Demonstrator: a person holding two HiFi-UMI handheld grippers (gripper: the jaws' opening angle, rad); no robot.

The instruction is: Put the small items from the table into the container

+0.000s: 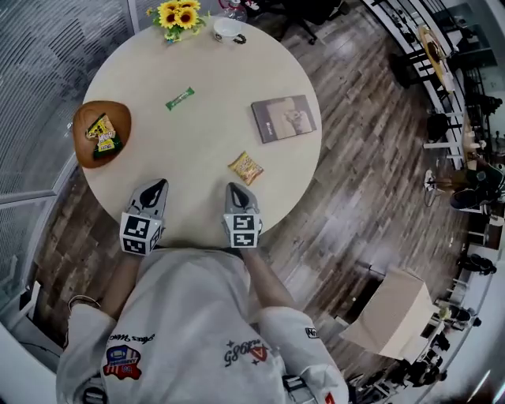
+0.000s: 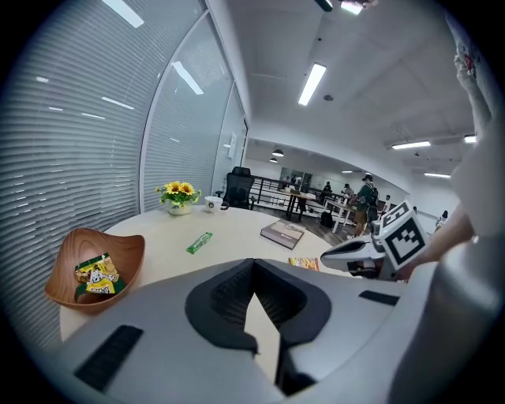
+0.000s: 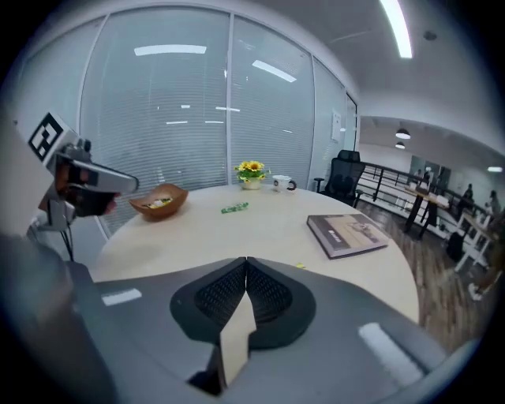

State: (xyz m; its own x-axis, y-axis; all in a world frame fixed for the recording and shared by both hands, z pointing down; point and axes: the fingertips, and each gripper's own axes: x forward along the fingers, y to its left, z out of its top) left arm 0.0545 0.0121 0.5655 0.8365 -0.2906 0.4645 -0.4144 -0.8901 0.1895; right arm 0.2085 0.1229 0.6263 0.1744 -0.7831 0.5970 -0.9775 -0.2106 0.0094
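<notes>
A wooden bowl at the table's left edge holds yellow and green snack packs. A green bar lies mid-table, and an orange snack packet lies nearer me. My left gripper hovers over the near edge, shut and empty, with the bowl ahead to its left. My right gripper is also shut with nothing in it, just short of the orange packet. In the right gripper view the green bar and the bowl lie far ahead, and my gripper's body hides the packet.
A book lies on the right of the round table. Sunflowers in a vase and a white cup stand at the far edge. A window wall runs along the left, with wooden floor and office furniture to the right.
</notes>
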